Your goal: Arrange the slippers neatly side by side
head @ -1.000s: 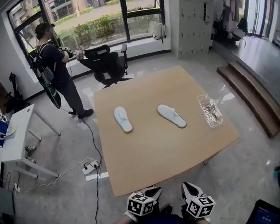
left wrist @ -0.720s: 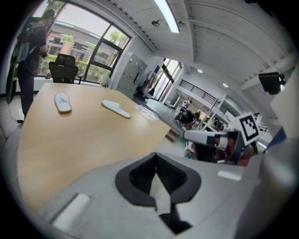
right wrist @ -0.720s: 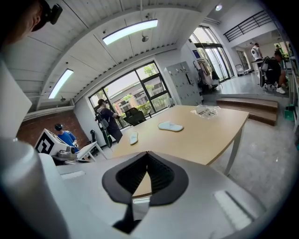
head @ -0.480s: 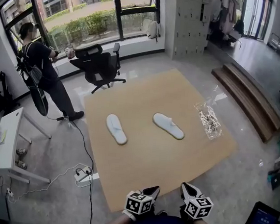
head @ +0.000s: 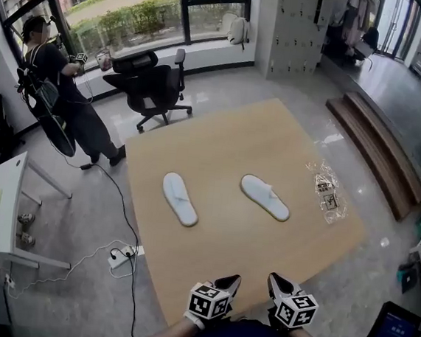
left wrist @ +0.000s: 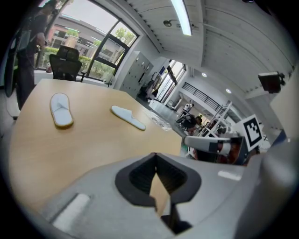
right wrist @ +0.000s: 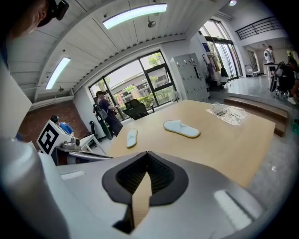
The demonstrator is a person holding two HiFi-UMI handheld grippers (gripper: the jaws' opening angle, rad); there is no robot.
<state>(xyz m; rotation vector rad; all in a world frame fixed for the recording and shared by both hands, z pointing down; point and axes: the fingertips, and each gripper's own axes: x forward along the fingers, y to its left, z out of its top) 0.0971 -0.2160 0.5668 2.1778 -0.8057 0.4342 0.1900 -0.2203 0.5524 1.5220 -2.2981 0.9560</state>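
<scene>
Two white slippers lie apart on the wooden table [head: 209, 260]. The left slipper [head: 180, 197] [left wrist: 61, 108] [right wrist: 131, 137] points roughly away from me. The right slipper [head: 265, 197] [left wrist: 128, 116] [right wrist: 181, 128] lies at an angle, its toe toward the far left. My left gripper [head: 227, 283] [left wrist: 156, 156] and right gripper [head: 274, 282] [right wrist: 147, 154] hover side by side at the table's near edge, well short of the slippers. Both are shut with nothing between the jaws.
A crumpled clear plastic wrapper [head: 327, 191] lies at the table's right edge. A person [head: 59, 90] stands beyond the far left corner beside a black office chair [head: 153, 84]. A white side table [head: 3, 211] and a power strip with cables [head: 121, 254] are on the left floor.
The view has shifted: the table and slippers now sit slightly lower and to the right in the head view. The person by the window has stepped left. Both grippers keep their place, still shut.
</scene>
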